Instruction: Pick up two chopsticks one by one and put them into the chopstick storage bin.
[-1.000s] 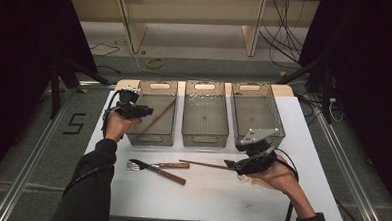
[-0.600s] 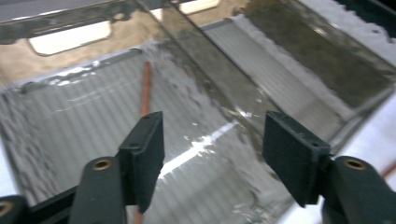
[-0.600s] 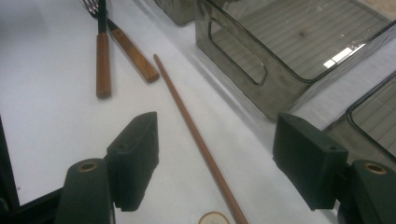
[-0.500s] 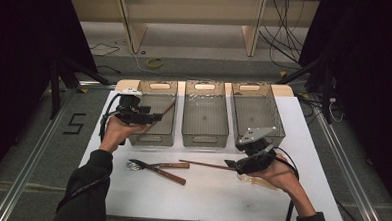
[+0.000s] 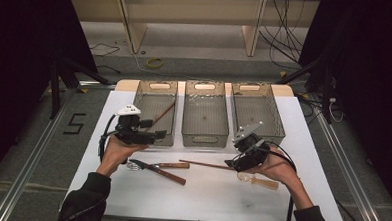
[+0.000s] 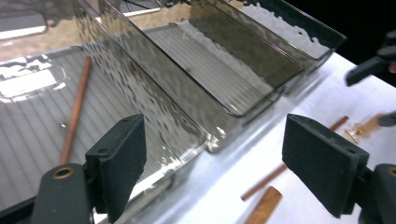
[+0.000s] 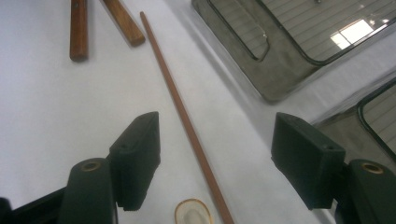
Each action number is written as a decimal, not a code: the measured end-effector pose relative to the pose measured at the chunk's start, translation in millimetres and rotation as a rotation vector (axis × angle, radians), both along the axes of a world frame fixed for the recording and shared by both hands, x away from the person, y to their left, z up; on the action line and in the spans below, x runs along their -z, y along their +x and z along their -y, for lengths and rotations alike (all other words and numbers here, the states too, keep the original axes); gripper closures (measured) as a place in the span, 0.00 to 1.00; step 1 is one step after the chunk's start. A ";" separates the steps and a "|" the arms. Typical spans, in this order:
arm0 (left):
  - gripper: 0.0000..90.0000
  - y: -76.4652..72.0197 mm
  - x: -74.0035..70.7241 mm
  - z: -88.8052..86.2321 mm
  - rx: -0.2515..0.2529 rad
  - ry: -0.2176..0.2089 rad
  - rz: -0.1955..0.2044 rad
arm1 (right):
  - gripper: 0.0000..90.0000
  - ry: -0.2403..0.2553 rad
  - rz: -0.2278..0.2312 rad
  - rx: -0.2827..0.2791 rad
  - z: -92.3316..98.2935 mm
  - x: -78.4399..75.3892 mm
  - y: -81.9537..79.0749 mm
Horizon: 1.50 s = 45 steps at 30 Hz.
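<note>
The work in hand is sorting wooden-handled utensils from the white table (image 5: 205, 201) into three smoked-plastic bins. All places below are given relative to the left bin (image 5: 155, 111).

**Placement.** One chopstick (image 5: 163, 113) lies slantwise on the floor of the left bin; in the left gripper view it rests flat on the ribbed base (image 6: 74, 109), touching nothing else. A second chopstick (image 5: 206, 165) lies on the table in front of the left bin and toward the middle bin (image 5: 206, 112), which suggests it is meant to join its mate in the same compartment. A knife (image 5: 163, 172) and a fork-like tool (image 5: 154, 164) (its head is too small to identify with certainty) lie crossed on the table just in front of the left bin. A pale spoon (image 5: 258, 181) lies well to the right, near the right bin (image 5: 256, 109).

**Left gripper** (image 5: 155, 135). Positioned at the front edge of the left bin, above its rim. Its jaws have just been opening and now stand wide apart, released, with nothing between the pads (image 6: 122, 163).

**Right gripper** (image 5: 234, 164). Positioned well to the right of the left bin, over the near end of the table chopstick. The jaws are spread and straddle the stick (image 7: 187, 121); the pads (image 7: 140, 154) do not touch it, so no grasp exists yet.
</note>
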<state>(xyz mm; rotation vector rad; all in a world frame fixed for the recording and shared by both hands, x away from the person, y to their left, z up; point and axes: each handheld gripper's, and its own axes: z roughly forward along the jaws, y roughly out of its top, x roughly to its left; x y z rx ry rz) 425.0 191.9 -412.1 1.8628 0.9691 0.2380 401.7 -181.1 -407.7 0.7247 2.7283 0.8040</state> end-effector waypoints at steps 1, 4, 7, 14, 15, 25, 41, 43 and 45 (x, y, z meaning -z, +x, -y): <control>0.23 -2.1 1.0 0.9 0.009 0.013 0.000 | 0.38 -0.010 -0.001 -0.004 -1.0 0.7 1.1; 0.21 -9.6 4.6 2.7 0.030 0.020 0.005 | 0.39 -0.041 -0.008 -0.019 -4.9 2.8 4.1; 0.21 -17.2 6.0 3.8 0.044 0.018 0.014 | 0.39 -0.076 -0.010 -0.036 -9.3 5.5 6.6; 0.21 -37.4 13.5 4.8 0.055 -0.011 0.041 | 0.46 -0.148 -0.052 -0.087 -16.8 15.0 14.3; 0.21 -39.2 15.2 4.8 0.058 -0.009 0.041 | 0.48 -0.168 -0.057 -0.091 -16.9 17.2 16.3; 0.21 -57.3 32.2 9.0 0.076 -0.003 0.046 | 0.63 -0.267 -0.104 -0.138 -16.0 31.1 24.2; 0.21 -67.2 39.9 12.3 0.092 0.040 0.061 | 0.84 -0.353 -0.135 -0.202 -23.8 43.5 23.3; 0.21 -66.9 40.5 11.8 0.089 0.041 0.058 | 0.86 -0.363 -0.141 -0.214 -24.1 44.6 23.5; 0.21 -66.8 40.6 11.4 0.085 0.039 0.057 | 0.86 -0.377 -0.141 -0.213 -24.6 46.0 23.3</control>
